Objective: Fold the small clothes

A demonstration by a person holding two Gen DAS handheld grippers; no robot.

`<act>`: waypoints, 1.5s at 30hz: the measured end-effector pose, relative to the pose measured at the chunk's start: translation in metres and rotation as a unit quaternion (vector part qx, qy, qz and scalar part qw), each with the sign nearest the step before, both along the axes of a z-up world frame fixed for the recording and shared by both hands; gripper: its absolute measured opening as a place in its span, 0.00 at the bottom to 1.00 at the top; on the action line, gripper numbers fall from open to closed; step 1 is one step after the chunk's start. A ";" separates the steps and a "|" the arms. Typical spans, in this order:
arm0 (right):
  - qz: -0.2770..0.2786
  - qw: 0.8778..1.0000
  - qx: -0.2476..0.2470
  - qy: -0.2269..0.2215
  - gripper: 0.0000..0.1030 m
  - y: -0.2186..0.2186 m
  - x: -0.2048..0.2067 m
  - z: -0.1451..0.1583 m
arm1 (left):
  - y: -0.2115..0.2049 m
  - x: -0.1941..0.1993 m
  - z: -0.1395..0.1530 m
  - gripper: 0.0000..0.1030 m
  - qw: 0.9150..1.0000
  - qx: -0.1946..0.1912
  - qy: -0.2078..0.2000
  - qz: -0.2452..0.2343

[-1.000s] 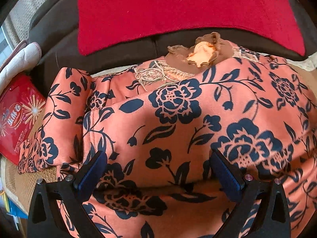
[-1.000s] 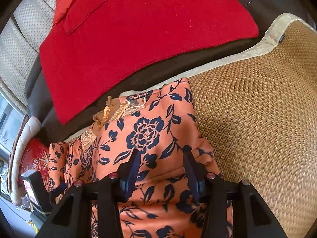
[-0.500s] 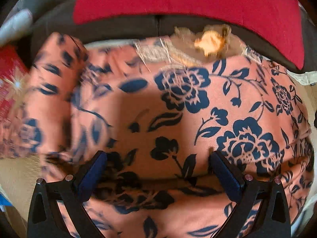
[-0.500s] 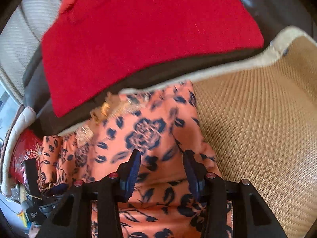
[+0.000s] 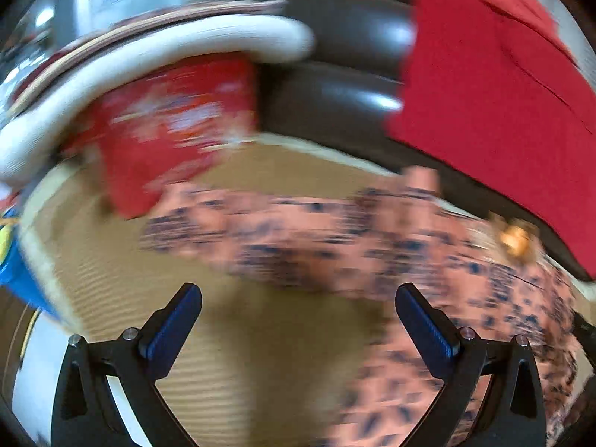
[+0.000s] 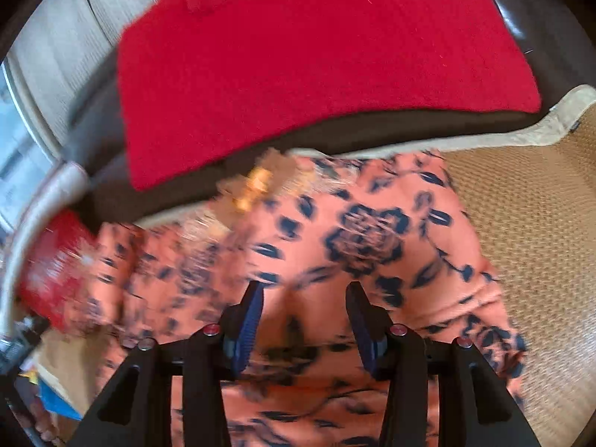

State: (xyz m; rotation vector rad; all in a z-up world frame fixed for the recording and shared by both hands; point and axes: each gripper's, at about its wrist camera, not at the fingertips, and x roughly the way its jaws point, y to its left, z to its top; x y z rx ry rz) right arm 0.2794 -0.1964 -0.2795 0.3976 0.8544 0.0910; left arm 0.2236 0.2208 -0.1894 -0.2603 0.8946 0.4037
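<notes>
An orange garment with dark blue flowers (image 6: 357, 238) lies on a woven straw mat (image 6: 529, 223). In the left wrist view the garment (image 5: 428, 260) is blurred and stretches from the middle to the right. My left gripper (image 5: 298, 313) is open and empty over bare mat (image 5: 242, 372), left of the garment. My right gripper (image 6: 303, 301) is open, its jaws partly apart over the middle of the garment, holding nothing.
A red cloth (image 6: 316, 59) lies on a dark leather seat back (image 5: 335, 74) behind the mat. A red printed packet (image 5: 167, 126) and a white padded rim (image 5: 149, 52) sit at the left. Blue items (image 5: 15, 272) lie by the mat's left edge.
My left gripper has swung fast to the left, off the garment and over bare mat. The right gripper has drifted slightly, still above the garment.
</notes>
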 end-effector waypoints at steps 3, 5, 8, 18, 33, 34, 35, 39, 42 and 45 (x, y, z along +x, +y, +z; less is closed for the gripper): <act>0.036 0.998 0.032 -0.029 0.51 0.026 -0.011 0.023 | 0.044 -0.025 0.003 1.00 0.999 0.003 0.010 0.039; 0.067 0.995 0.047 -0.064 0.52 0.047 -0.018 0.048 | 0.058 -0.034 0.002 1.00 0.999 -0.014 0.019 0.044; 0.142 0.979 0.076 -0.123 0.54 0.096 -0.022 0.109 | 0.063 -0.034 -0.003 1.00 0.998 -0.031 0.028 0.043; 0.152 0.966 0.044 -0.204 0.74 0.102 -0.074 0.133 | 0.098 -0.012 -0.055 0.98 0.986 -0.132 0.043 0.092; 0.051 0.988 0.038 -0.141 0.74 0.031 -0.037 0.049 | 0.130 0.065 -0.088 0.59 0.977 -0.156 0.061 0.129; 0.051 0.988 0.041 -0.140 0.74 0.029 -0.037 0.050 | 0.131 0.068 -0.088 0.46 0.978 -0.153 0.062 0.129; 0.051 0.988 0.040 -0.140 0.74 0.028 -0.038 0.050 | 0.131 0.070 -0.088 0.29 0.978 -0.151 0.062 0.131; 0.044 0.988 0.029 -0.144 0.74 0.022 -0.040 0.054 | 0.133 0.080 -0.085 0.10 0.979 -0.153 0.052 0.127; 0.034 0.989 0.029 -0.143 0.74 0.014 -0.038 0.053 | 0.120 0.091 -0.068 0.08 0.986 -0.120 0.037 0.107; 0.019 0.989 0.031 -0.143 0.74 0.004 -0.036 0.054 | 0.090 0.101 -0.030 0.08 0.995 -0.083 0.007 0.061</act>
